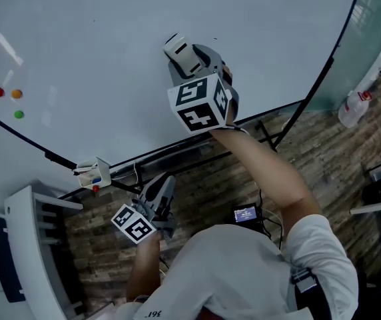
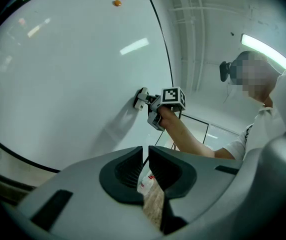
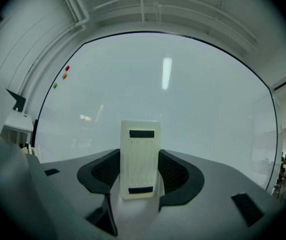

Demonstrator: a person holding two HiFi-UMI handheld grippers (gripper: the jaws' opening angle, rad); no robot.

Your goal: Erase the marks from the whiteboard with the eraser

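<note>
Low beside the person's shirt [image 1: 244, 272], the left gripper [image 1: 166, 182] hangs idle, its jaws drawn to a thin slit with nothing between them. Farther out, the right gripper [image 1: 185, 57] has its jaws clamped on the sides of the white eraser [image 1: 179, 48], which looks pressed flat against the whiteboard [image 1: 110, 39] near its lower middle. No ink shows anywhere on the board in any view, so the wiping seems finished or close to it, though faint traces might not show. At the lower edge a small open holder [image 1: 92, 172] carries something blue and something red, too small to name. Three magnets [image 1: 16, 93] — red, orange, green — sit at the far left.
</note>
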